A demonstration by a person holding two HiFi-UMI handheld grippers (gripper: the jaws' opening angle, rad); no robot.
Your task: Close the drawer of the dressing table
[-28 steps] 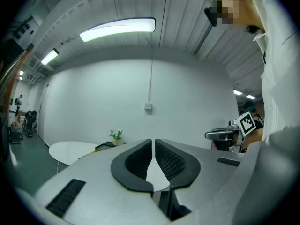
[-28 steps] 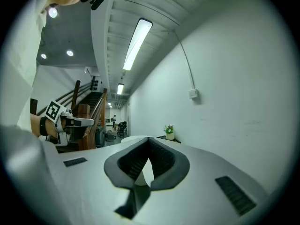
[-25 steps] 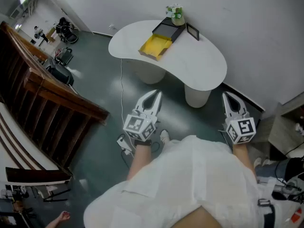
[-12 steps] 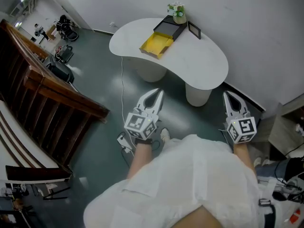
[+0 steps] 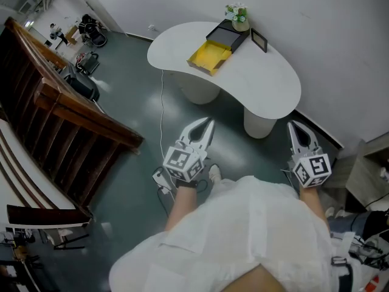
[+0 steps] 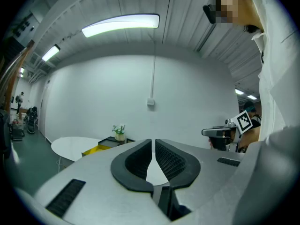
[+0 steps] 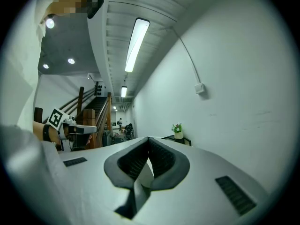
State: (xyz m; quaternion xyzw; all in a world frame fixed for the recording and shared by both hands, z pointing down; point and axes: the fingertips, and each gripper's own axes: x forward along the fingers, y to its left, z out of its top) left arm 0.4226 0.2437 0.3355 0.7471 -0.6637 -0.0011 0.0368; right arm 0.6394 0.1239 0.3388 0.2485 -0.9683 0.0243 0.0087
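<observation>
A white kidney-shaped dressing table [image 5: 267, 84] stands ahead by the wall. On it sits a black box [image 5: 232, 33] with its yellow drawer [image 5: 209, 56] pulled out toward the left, a small potted plant [image 5: 239, 14] and a dark picture frame [image 5: 260, 40]. My left gripper [image 5: 208, 121] is shut and empty, level, well short of the table. My right gripper [image 5: 296, 125] is also shut and empty, beside the table's right leg in the picture. In the left gripper view the yellow drawer [image 6: 93, 149] and plant [image 6: 119, 131] show far off beyond the shut left gripper [image 6: 153, 140]. The right gripper [image 7: 149, 138] faces the plant [image 7: 177, 130].
A wooden stair railing [image 5: 73, 114] runs along the left. A white cable [image 5: 161, 126] hangs from the table to a power strip [image 5: 159, 181] on the grey floor near my feet. A shelf unit [image 5: 364, 175] stands at the right by the white wall.
The head view has shifted, so the table sits a little further right and lower in the picture. Both grippers stay shut and have moved only slightly.
</observation>
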